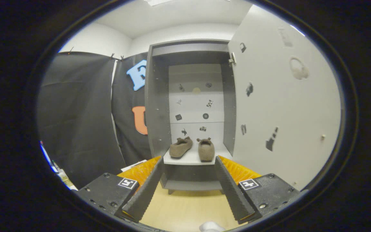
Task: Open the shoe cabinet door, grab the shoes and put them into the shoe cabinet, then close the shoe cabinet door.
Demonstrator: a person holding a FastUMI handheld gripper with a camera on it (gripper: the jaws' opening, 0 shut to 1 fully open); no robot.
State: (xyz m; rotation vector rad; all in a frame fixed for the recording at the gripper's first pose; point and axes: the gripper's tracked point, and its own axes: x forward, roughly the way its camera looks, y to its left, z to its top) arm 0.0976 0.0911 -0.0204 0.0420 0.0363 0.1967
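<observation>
Brown, fuzzy shoes (192,148) sit as a pair on the pale shelf (188,159) inside the grey shoe cabinet (155,96), straight ahead of the claw (188,167) and just beyond its fingertips, the left one angled, the right one pointing toward the back. Its door (282,106) stands swung wide open to the right of the claw, dotted with small dark stickers. Spread wide apart, the claw's fingers (145,190) hold nothing, hanging over light wooden floor (185,209).
</observation>
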